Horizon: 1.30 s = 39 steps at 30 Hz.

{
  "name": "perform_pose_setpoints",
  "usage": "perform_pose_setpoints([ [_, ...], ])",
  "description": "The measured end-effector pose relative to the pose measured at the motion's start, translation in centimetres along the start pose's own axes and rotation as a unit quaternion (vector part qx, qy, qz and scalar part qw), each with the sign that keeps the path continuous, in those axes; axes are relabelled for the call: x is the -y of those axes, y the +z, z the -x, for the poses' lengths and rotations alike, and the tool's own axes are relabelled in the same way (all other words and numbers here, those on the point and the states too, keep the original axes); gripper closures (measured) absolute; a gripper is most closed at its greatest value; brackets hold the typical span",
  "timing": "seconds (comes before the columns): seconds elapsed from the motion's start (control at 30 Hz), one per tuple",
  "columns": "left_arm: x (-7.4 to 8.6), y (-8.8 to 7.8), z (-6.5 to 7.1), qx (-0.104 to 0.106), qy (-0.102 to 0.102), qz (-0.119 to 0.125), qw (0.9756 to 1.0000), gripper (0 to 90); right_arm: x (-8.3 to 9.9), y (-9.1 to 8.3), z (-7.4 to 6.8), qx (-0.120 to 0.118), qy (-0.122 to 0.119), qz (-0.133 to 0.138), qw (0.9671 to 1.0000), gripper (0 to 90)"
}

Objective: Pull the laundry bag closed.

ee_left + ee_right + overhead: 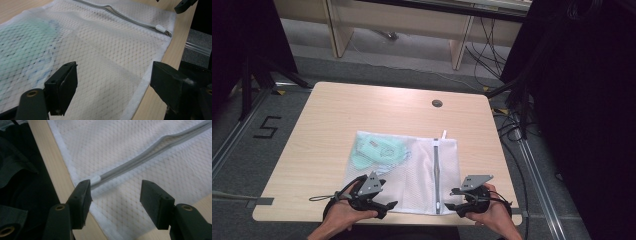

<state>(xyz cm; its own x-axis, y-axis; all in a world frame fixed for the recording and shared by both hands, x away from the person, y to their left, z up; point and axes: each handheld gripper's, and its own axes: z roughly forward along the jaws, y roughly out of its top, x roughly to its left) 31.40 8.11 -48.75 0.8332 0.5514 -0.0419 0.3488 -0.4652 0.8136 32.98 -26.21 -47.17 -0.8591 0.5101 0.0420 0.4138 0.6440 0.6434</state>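
A single black numeral "5" stands on the grey floor just left of the table in the high view (it reads like a marker taped or painted there). A small pinkish label lies on the green item inside the mesh bag, but its print is too small to read.

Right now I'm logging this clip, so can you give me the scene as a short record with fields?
surface: table
item: mesh bag, flat, at the near edge
contents: green cloth in the bag's left half
zipper: runs front to back, right of centre; looks closed
left tool: open, over the bag's near-left edge
right tool: open, at the zipper's near end
held: nothing
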Motion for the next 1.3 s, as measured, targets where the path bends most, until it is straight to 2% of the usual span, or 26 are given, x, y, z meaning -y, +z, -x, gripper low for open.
perform_pose_setpoints([
  [0.1,-0.1,0.4,0.3,0.008,0.011,-0.007,0.9999,21.4,-0.3,0.2,-0.3,-0.014,-0.007,-0.022,0.9996,44.3],
  [0.13,-0.2,0.5,0.3,0.012,0.011,-0.010,0.9998,21.4,-0.4,0.4,-0.5,-0.016,-0.004,-0.023,0.9996,44.8],
  [0.17,-0.2,0.6,0.4,0.009,0.021,-0.007,0.9997,21.4,-0.5,0.6,-0.4,-0.021,-0.010,-0.015,0.9996,45.4],
  [0.2,-0.2,0.8,0.7,0.011,0.005,0.001,0.9999,21.5,-0.6,1.0,-0.6,-0.025,-0.014,-0.020,0.9994,45.7],
  [0.23,-0.2,0.8,0.6,0.010,0.018,-0.006,0.9998,21.6,-0.8,1.1,-0.7,-0.031,-0.011,-0.033,0.9989,46.0],
  [0.3,-0.2,1.2,0.9,0.017,0.006,-0.001,0.9998,21.6,-0.8,1.4,-0.8,-0.032,-0.018,-0.026,0.9990,46.3],
  [0.33,-0.3,1.2,1.0,0.020,0.008,-0.007,0.9997,21.8,-1.0,1.7,-0.8,-0.044,-0.036,-0.027,0.9980,47.9],
  [0.37,-0.3,1.4,1.1,0.021,0.004,-0.003,0.9998,21.8,-1.0,1.7,-0.8,-0.044,-0.036,-0.027,0.9980,47.9],
  [0.4,-0.4,1.4,1.0,0.028,0.013,-0.014,0.9994,21.8,-1.1,1.7,-0.8,-0.048,-0.038,-0.031,0.9977,48.8],
  [0.43,-0.4,1.6,1.3,0.024,0.002,-0.004,0.9997,21.8,-1.2,1.6,-0.8,-0.048,-0.041,-0.039,0.9972,49.4],
  [0.47,-0.4,1.9,1.5,0.030,0.003,0.000,0.9996,21.8,-1.2,1.7,-0.8,-0.050,-0.042,-0.038,0.9972,49.8],
  [0.5,-0.4,1.8,1.5,0.027,0.013,-0.010,0.9995,21.8,-1.3,1.8,-0.8,-0.052,-0.042,-0.041,0.9969,50.0],
  [0.6,-0.4,2.1,1.9,0.033,0.008,-0.005,0.9994,21.8,-1.4,2.1,-0.9,-0.057,-0.047,-0.047,0.9961,52.1],
  [0.7,-0.5,2.0,1.7,0.034,0.025,-0.006,0.9991,21.8,-1.5,2.4,-1.0,-0.061,-0.049,-0.053,0.9955,53.1],
  [0.73,-0.4,2.1,1.8,0.034,0.004,-0.002,0.9994,21.8,-1.6,2.5,-1.0,-0.063,-0.053,-0.055,0.9951,53.7],
  [0.77,-0.4,2.0,1.7,0.033,0.013,-0.007,0.9993,21.8,-1.7,2.6,-1.0,-0.066,-0.052,-0.057,0.9948,54.0],
  [0.8,-0.5,1.9,1.7,0.031,0.007,-0.005,0.9995,21.8,-1.7,2.8,-0.8,-0.066,-0.065,-0.052,0.9944,54.1],
  [0.87,-0.5,1.8,1.6,0.040,0.006,-0.010,0.9992,21.8,-1.8,2.9,-0.9,-0.066,-0.058,-0.059,0.9943,54.6],
  [0.97,-0.5,1.9,1.7,0.036,0.006,-0.001,0.9993,21.8,-1.9,3.1,-0.9,-0.070,-0.063,-0.062,0.9936,55.2],
  [1.0,-0.6,1.8,1.6,0.034,0.013,-0.005,0.9993,21.8,-2.0,3.2,-0.8,-0.073,-0.070,-0.061,0.9929,55.4],
  [1.03,-0.5,1.8,1.6,0.034,0.021,-0.002,0.9992,21.7,-2.0,3.2,-0.9,-0.071,-0.064,-0.065,0.9932,55.4],
  [1.1,-0.5,1.9,1.8,0.034,0.004,-0.002,0.9994,21.7,-2.1,3.4,-0.9,-0.071,-0.068,-0.070,0.9927,55.8],
  [1.13,-0.5,1.8,1.7,0.035,0.011,-0.008,0.9993,21.7,-2.1,3.5,-0.8,-0.076,-0.075,-0.064,0.9922,56.0],
  [1.23,-0.4,1.8,1.8,0.033,0.003,-0.004,0.9994,21.7,-2.2,3.7,-0.9,-0.080,-0.070,-0.077,0.9914,56.8],
  [1.27,-0.5,1.8,1.6,0.032,0.020,-0.005,0.9993,21.7,-2.3,3.7,-0.9,-0.080,-0.074,-0.079,0.9909,57.5],
  [1.3,-0.5,1.8,1.6,0.030,0.021,-0.007,0.9993,21.7,-2.3,3.7,-0.9,-0.080,-0.074,-0.079,0.9909,57.5],
])
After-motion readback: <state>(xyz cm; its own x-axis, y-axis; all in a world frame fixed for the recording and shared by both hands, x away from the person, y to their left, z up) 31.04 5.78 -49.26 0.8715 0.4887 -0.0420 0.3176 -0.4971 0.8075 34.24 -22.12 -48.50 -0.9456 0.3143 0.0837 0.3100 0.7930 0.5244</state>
